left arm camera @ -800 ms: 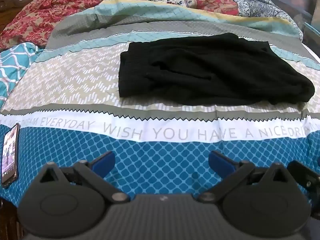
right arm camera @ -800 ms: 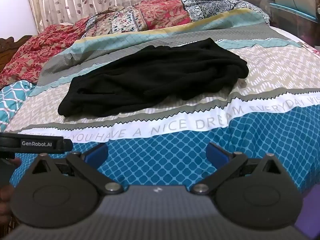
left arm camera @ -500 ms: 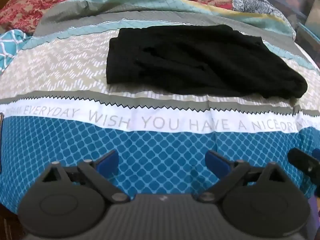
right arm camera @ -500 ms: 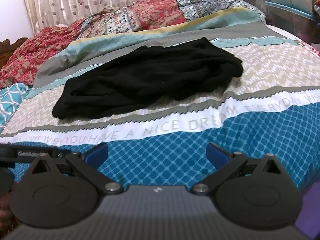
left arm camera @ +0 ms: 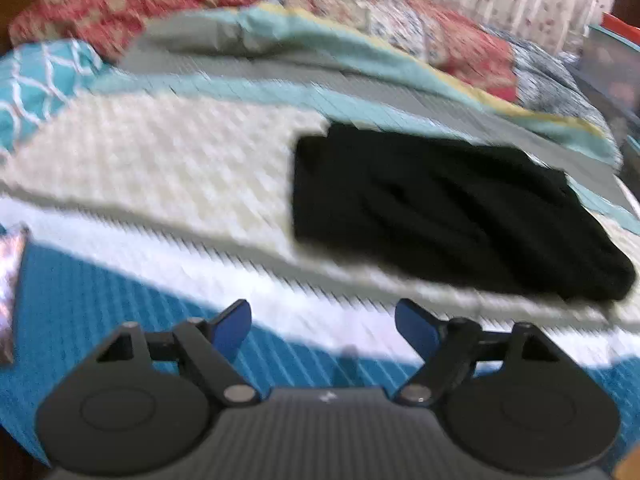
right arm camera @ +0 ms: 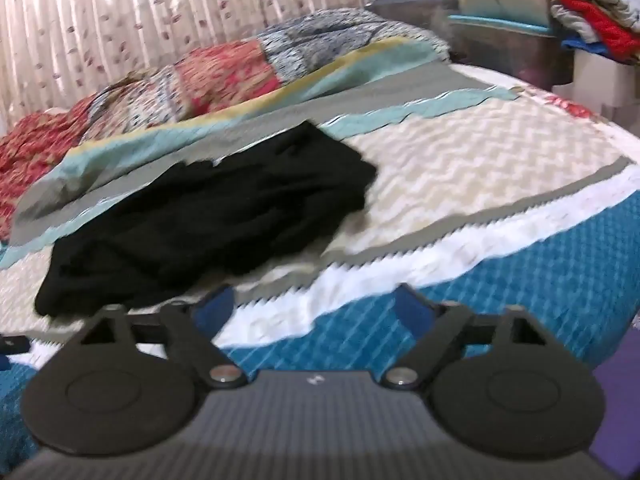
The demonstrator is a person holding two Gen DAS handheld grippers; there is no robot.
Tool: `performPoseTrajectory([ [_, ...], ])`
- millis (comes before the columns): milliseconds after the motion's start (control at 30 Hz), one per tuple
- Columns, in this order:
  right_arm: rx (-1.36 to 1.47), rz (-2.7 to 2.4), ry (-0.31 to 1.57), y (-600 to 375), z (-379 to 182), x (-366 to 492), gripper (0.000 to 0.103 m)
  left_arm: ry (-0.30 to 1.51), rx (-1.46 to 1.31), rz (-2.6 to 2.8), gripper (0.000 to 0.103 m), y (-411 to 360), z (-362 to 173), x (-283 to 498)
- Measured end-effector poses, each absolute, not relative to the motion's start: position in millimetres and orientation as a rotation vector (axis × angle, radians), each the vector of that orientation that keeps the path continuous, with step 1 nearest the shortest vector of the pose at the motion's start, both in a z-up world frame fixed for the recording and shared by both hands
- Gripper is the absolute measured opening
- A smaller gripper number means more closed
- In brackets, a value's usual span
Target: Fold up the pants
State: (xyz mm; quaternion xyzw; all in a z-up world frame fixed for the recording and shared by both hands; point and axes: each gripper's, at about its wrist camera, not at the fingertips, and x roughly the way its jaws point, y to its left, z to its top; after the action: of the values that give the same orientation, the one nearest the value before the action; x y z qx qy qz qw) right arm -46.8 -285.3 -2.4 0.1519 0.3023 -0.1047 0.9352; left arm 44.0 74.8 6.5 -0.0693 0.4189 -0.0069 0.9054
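Observation:
Black pants (left arm camera: 440,208) lie rumpled across the patterned bedspread (left arm camera: 160,168), right of centre in the blurred left wrist view. The same pants (right arm camera: 208,216) sit left of centre in the right wrist view, stretching from lower left to upper right. My left gripper (left arm camera: 323,326) hovers over the blue and white bands short of the pants, open, nothing between its blue pads. My right gripper (right arm camera: 312,312) is open too, above the bedspread's (right arm camera: 480,184) white band, its left fingertip close to the pants' near edge. Neither gripper touches the cloth.
A red and patchwork quilt (right arm camera: 224,76) is bunched at the head of the bed before a pleated curtain (right arm camera: 160,12). A phone (left arm camera: 10,280) lies at the left edge of the bed. Stacked boxes and folded clothes (right arm camera: 584,20) stand beyond the bed's right side.
Both views have swung and blurred with fast hand motion. The left gripper has shifted left, so the pants now sit further right; the right gripper has moved right and nearer the pants.

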Motion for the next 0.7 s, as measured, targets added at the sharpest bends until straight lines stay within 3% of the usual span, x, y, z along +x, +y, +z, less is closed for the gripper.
performPoseTrajectory([
  [100, 0.316, -0.21, 0.594, -300, 4, -41, 0.057, 0.825, -0.135, 0.01, 0.074, 85, 22, 71],
  [267, 0.301, -0.204, 0.566, -312, 15, -22, 0.057, 0.781, -0.095, -0.018, 0.071, 78, 33, 124],
  [333, 0.3, -0.21, 0.565, -318, 14, -11, 0.058, 0.801, -0.088, -0.008, 0.073, 72, 27, 152],
  [500, 0.356, -0.238, 0.558, -337, 13, 17, 0.076, 0.854, -0.118, 0.001, 0.074, 62, 1, 200],
  [567, 0.352, -0.223, 0.568, -340, 11, 30, 0.077, 0.869, -0.096, -0.019, 0.049, 53, -8, 210],
  [600, 0.34, -0.214, 0.574, -340, 10, 37, 0.078, 0.878, -0.086, -0.038, 0.026, 48, -10, 212],
  [633, 0.327, -0.207, 0.584, -337, 7, 45, 0.079, 0.878, -0.078, -0.04, 0.012, 43, -10, 211],
  [700, 0.32, -0.185, 0.607, -336, 1, 62, 0.078, 0.837, -0.077, -0.051, 0.007, 41, -3, 202],
])
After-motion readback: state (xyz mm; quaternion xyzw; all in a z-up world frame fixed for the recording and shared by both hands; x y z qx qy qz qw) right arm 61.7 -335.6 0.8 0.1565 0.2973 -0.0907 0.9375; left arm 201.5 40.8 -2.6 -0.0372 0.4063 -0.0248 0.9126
